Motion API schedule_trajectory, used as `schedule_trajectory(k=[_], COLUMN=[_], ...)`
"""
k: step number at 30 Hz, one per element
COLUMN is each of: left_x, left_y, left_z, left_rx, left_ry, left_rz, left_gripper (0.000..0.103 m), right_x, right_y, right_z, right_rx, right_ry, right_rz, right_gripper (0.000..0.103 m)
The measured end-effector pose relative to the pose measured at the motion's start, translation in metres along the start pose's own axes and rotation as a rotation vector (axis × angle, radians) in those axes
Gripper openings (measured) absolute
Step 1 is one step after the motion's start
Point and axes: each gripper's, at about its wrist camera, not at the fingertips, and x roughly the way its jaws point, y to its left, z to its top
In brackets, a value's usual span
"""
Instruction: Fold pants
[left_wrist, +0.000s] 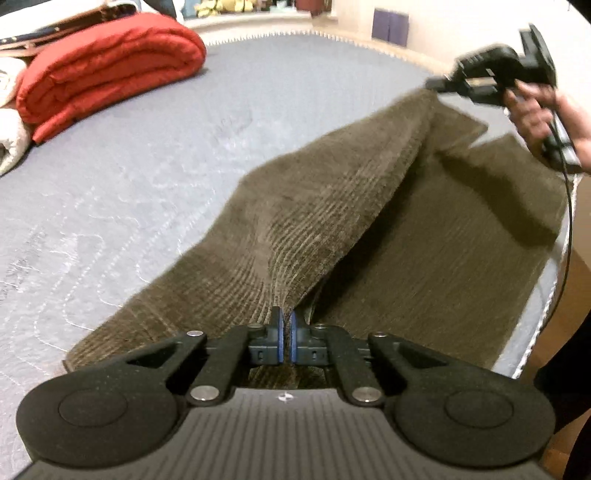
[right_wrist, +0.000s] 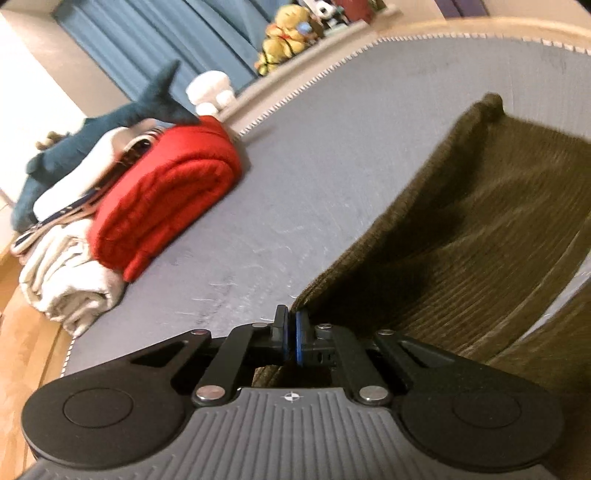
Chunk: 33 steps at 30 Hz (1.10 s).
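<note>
Left tongs (left_wrist: 287, 328) clamped on near edge of brown corduroy pants (left_wrist: 332, 206); right tongs (right_wrist: 291, 330) clamped on the far corner. Pants lie on grey bed (left_wrist: 147, 166), near-right, one layer lifted. Likely mid-fold: next carry the raised layer across evenly, keep taut. Red blanket (left_wrist: 107, 70) far left.

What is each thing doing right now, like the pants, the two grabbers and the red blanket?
pants: partly lifted off the bed, pinched at two spots
left gripper: shut on the pants
right gripper: shut on the pants
red blanket: folded, lying on the bed
bed: grey cover spread flat
</note>
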Motion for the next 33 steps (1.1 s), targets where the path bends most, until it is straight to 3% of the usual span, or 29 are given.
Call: schedule_trajectory(k=[4,7,10,11,12,13,15,16,17,18,21,24,25,28,33], left_x=[-0.04,-0.074,-0.081,-0.077,-0.073,-0.072,-0.077,-0.081,-0.085,-0.087,-0.081,-0.072,-0.069,-0.065,-0.058], left_y=[0.008,0.01,0.001,-0.003,-0.006,-0.007,0.0,0.006,0.011,0.013,0.017,0.02,0.022,0.025,0.024], left_z=[-0.012,-0.029,-0.047,-0.051,-0.053,-0.052,-0.039,-0.032,-0.025,-0.019,-0.005,-0.001,0.001,0.0,-0.003], left_rx=[0.027,0.083,0.199,0.238,0.269,0.273,0.192,0.138,0.088,0.048,-0.053,-0.124,-0.146,-0.195,-0.177], left_ry=[-0.054,-0.082,-0.026,0.004,0.023,0.014,-0.038,-0.073,-0.113,-0.146,-0.162,-0.146,-0.144,-0.145,-0.148], left_rz=[-0.045,-0.088,-0.139,-0.141,-0.118,-0.091,-0.111,-0.138,-0.146,-0.137,-0.084,-0.03,-0.025,-0.023,-0.012], left_gripper=[0.003,0.003,0.004,0.012,0.013,0.013,0.03,0.039,0.055,0.063,0.063,0.061,0.061,0.043,0.041], right_x=[-0.056,-0.097,-0.123,-0.126,-0.128,-0.134,-0.147,-0.154,-0.162,-0.17,-0.19,-0.195,-0.192,-0.174,-0.15], right_y=[0.01,0.011,0.0,-0.005,-0.01,-0.018,-0.043,-0.057,-0.074,-0.091,-0.145,-0.196,-0.21,-0.246,-0.27], right_z=[-0.008,-0.028,-0.051,-0.058,-0.063,-0.064,-0.048,-0.037,-0.024,-0.013,0.011,0.02,0.02,0.016,0.019], right_rx=[-0.094,-0.17,-0.212,-0.245,-0.287,-0.312,-0.241,-0.173,-0.091,-0.007,0.202,0.363,0.404,0.517,0.498], right_ry=[0.022,0.1,0.23,0.301,0.361,0.355,0.268,0.221,0.158,0.09,-0.097,-0.201,-0.211,-0.193,-0.211], right_rz=[0.006,-0.022,-0.031,-0.019,-0.01,-0.044,-0.134,-0.145,-0.159,-0.183,-0.294,-0.388,-0.397,-0.395,-0.378], right_gripper=[0.003,0.003,0.005,0.011,0.01,0.013,0.035,0.039,0.043,0.045,0.047,0.049,0.049,0.049,0.049])
